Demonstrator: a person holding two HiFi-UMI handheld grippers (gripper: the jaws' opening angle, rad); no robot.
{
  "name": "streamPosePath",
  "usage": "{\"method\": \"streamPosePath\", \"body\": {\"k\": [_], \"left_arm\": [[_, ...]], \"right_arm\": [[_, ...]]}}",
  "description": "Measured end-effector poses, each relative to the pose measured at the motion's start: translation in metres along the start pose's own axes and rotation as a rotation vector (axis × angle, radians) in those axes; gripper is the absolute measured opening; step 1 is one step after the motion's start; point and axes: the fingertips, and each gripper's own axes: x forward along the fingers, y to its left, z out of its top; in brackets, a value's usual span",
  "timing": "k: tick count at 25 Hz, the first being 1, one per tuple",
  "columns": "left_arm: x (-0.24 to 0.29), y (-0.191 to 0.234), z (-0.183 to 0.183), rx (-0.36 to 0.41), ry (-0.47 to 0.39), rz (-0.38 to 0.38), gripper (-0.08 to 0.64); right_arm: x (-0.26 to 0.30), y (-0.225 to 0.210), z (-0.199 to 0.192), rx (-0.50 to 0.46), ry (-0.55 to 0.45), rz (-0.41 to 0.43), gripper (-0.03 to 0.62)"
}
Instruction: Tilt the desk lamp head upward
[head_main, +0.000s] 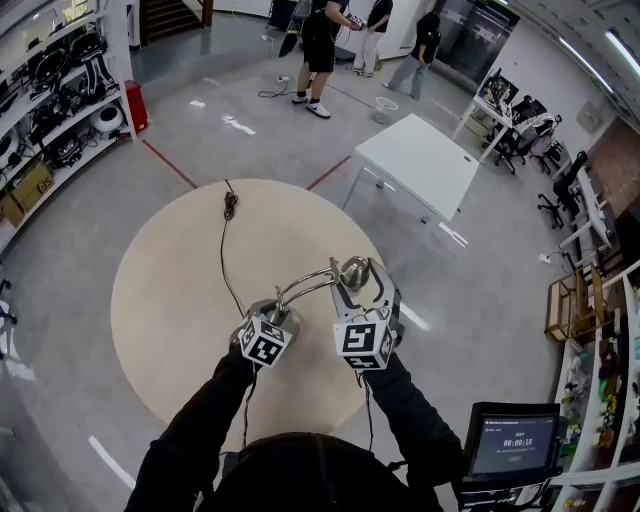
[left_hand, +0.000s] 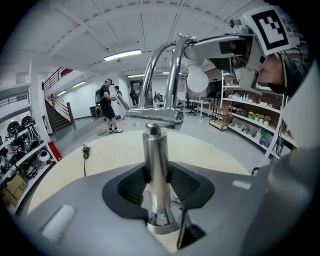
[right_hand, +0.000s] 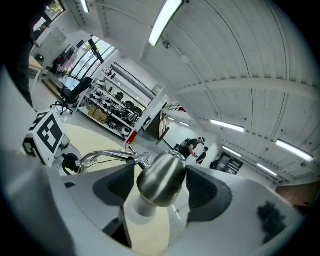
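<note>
Desk lamp (head_main: 300, 290) on round beige table (head_main: 170, 290), right of centre, toward the near edge. Chrome build: upright post (left_hand: 156, 155) off the base, twin curved arms (left_hand: 165, 65) arching up and over to the right, lamp head (right_hand: 161, 180) at their end.

Left hand-held gripper (left_hand: 157, 182): clenched on the post, low down, just above the base collar. Both pads pressed on the metal, post upright between them.

Right hand-held gripper (right_hand: 160, 187): grasping the lamp head, one jaw either side of the brushed-metal shade, pads touching both flanks. White bulb (left_hand: 197, 77) sticking out below the shade. In left gripper view, head at roughly crest height of the arms, up and to the right of the post. Exact tilt of the head: cannot tell.

Head view: both grippers side by side over the near-right part of the table, marker cubes toward the person, black sleeves behind them. Lamp head just right of the post and a little farther out.

Black cord (head_main: 226, 255) from the base across the table toward the far edge, plug end bundled there.

Surroundings: white rectangular table (head_main: 420, 165) far right on the grey floor, people (head_main: 322, 45) standing well beyond it, shelves (head_main: 50, 90) of gear along the far left, small screen (head_main: 515, 442) near right.
</note>
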Motion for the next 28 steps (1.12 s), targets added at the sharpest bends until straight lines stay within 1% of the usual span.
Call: {"method": "streamPosePath", "body": {"k": [3, 13, 18, 23, 26, 28], "left_arm": [[-0.008, -0.002, -0.006, -0.002, 0.006, 0.001, 0.147], [-0.002, 0.0, -0.004, 0.011, 0.014, 0.01, 0.149], [0.0, 0.001, -0.002, 0.018, 0.018, 0.019, 0.149], [-0.001, 0.001, -0.003, 0.027, 0.03, 0.03, 0.15], [-0.001, -0.001, -0.003, 0.036, 0.032, 0.03, 0.15], [0.0, -0.004, -0.002, 0.038, 0.032, 0.031, 0.15]], "right_arm": [[-0.006, 0.007, 0.01, -0.045, 0.003, 0.005, 0.341], [-0.001, 0.009, 0.021, -0.154, 0.002, -0.001, 0.341], [-0.001, 0.01, 0.026, -0.241, 0.009, -0.011, 0.339], [0.0, 0.013, 0.033, -0.278, 0.009, -0.006, 0.339], [-0.002, 0.015, 0.043, -0.329, -0.008, -0.009, 0.339], [-0.004, 0.017, 0.052, -0.38, -0.027, -0.01, 0.337]]}}
